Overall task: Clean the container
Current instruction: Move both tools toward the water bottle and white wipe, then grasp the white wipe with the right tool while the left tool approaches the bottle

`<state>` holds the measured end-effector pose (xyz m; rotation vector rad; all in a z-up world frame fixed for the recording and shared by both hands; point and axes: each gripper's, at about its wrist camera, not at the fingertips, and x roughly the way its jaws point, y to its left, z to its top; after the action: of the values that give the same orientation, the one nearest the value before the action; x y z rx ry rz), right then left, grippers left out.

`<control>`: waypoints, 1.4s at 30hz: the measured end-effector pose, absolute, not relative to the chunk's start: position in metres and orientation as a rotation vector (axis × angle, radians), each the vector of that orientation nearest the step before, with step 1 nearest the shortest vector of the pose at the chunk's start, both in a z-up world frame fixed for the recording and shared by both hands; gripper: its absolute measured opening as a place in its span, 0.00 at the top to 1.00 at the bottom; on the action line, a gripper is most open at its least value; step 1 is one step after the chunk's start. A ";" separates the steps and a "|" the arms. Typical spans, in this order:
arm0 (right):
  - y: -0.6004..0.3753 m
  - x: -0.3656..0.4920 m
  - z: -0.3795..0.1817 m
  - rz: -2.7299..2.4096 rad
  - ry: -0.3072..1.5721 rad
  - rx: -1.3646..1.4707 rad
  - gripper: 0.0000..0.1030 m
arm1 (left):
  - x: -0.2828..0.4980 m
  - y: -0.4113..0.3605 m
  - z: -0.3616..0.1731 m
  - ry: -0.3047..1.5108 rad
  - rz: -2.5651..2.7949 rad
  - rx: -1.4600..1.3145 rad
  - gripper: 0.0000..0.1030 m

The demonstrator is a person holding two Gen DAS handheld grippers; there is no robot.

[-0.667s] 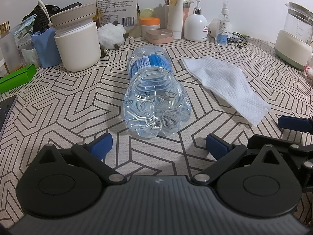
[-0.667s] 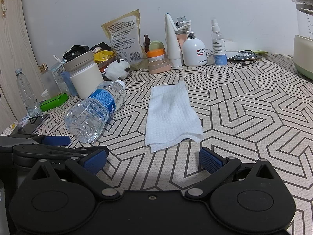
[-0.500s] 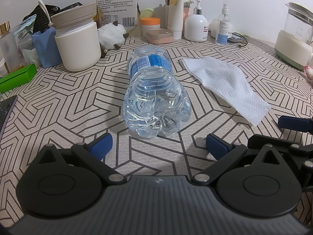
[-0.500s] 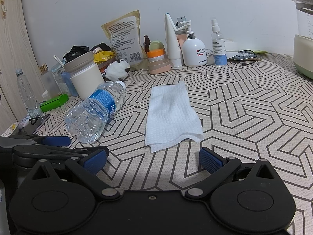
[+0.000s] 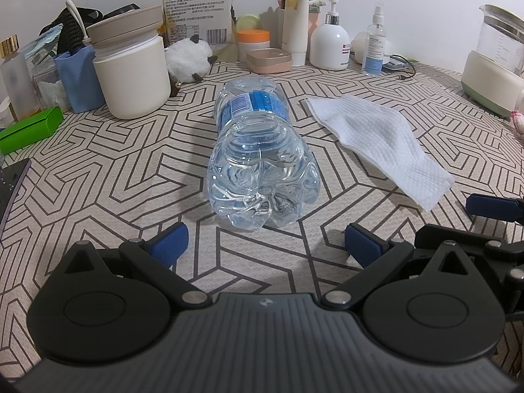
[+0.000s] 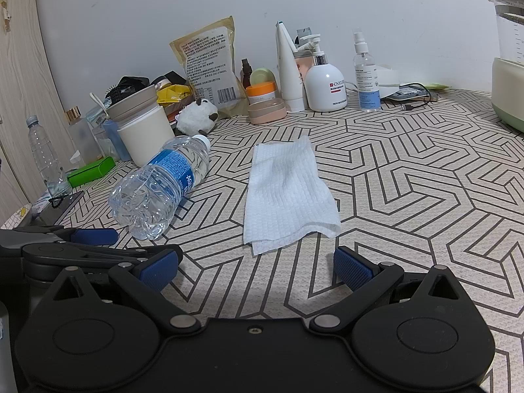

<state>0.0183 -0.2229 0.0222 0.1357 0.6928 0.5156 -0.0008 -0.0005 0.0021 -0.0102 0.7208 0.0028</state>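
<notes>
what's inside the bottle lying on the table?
The water bottle holds clear liquid, apparently water, seen through its base and sides. The blue label hides the middle; fill level is unclear.

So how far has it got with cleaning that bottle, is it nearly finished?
Nothing looks done yet. The water bottle lies on its side on the patterned table, and the white wipe lies flat beside it, apart from it. Nothing is in hand: the left gripper faces the bottle's base with jaws wide open and empty, and the right gripper sits open before the wipe. Picking both up and wiping is all left.
</notes>
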 end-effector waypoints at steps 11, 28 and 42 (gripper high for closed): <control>-0.268 0.053 0.054 0.557 0.693 0.284 0.00 | -0.001 0.000 0.002 0.723 -0.004 -0.002 0.00; -0.214 0.104 0.033 0.660 0.820 -0.097 0.10 | -0.004 0.007 0.034 0.636 -0.033 0.095 0.00; -0.235 0.115 0.036 0.818 0.861 0.049 0.83 | 0.042 0.012 0.040 0.649 -0.079 0.135 0.00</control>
<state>0.1151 -0.2353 0.0356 0.0488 0.8612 0.8182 0.0418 0.0123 0.0399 0.1346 0.6493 -0.0794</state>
